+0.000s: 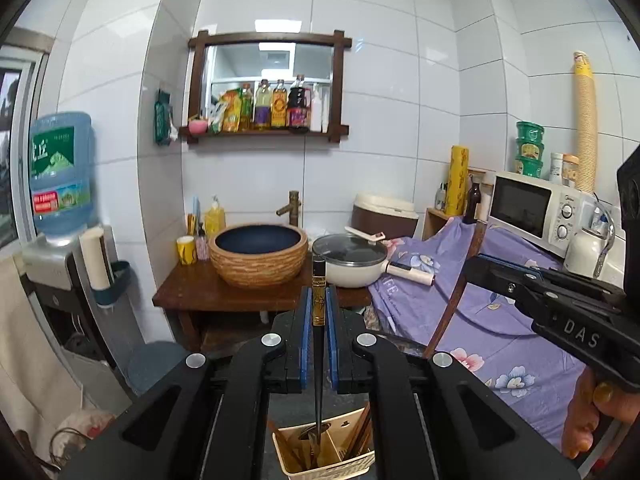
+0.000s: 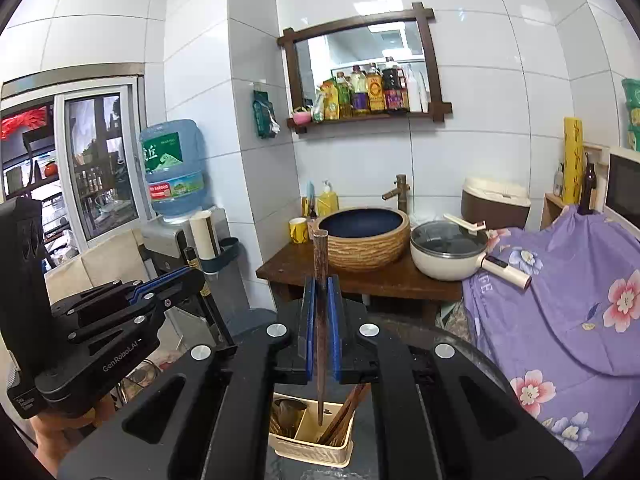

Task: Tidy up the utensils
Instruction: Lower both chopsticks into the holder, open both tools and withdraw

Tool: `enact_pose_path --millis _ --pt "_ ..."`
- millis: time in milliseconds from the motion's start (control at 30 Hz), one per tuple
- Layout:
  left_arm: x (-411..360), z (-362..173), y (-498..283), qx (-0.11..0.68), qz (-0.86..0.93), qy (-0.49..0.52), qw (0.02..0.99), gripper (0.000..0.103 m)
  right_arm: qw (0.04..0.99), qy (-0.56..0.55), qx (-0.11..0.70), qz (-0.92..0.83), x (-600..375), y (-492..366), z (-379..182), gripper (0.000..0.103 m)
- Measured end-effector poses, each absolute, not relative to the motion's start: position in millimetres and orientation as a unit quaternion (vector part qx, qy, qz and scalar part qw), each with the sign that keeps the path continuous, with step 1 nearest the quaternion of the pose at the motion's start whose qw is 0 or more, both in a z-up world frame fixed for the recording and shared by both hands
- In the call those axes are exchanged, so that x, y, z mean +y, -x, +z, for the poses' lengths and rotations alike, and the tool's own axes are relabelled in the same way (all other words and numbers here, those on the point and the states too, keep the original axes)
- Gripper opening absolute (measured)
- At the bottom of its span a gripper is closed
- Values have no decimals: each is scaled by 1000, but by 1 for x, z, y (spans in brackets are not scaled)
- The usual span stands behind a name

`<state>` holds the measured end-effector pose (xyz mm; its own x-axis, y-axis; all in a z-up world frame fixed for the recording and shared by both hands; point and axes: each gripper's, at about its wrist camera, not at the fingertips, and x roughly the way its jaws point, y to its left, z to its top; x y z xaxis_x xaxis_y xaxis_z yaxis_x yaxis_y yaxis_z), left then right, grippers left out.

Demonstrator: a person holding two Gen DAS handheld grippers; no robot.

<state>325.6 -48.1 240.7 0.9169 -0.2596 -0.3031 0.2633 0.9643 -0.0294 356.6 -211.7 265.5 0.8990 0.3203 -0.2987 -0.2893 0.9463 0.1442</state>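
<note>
Utensil holder (image 2: 310, 438), cream plastic with ribbed walls and dividers, sits below both grippers and holds wooden chopsticks (image 2: 340, 416). The left gripper (image 1: 319, 312) is clamped on a black chopstick (image 1: 318, 360) with a gold band. The right gripper (image 2: 320, 320), lettered "DAS", pinches a worn brown wooden chopstick (image 2: 320, 280) upright above a compartment.

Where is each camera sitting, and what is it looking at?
Left wrist: sits on the left hand-held gripper, looking along a black chopstick down into the holder; the right hand-held gripper shows.
Right wrist: sits on the right hand-held gripper, holding a brown chopstick.
Both show the sink.
</note>
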Motion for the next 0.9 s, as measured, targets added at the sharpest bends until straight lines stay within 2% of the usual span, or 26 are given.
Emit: enact_pose_path --millis 500,700,900 --pt "-52 145 -366 241 -123 -5 963 7 962 -44 234 137 -198 -403 156 7" --pt "-54 112 -374 276 -122 -10 953 7 957 -50 253 130 -197 -411 128 7" --pt "-56 103 -374 274 -119 -23 954 7 956 -50 262 123 -200 -414 114 7"
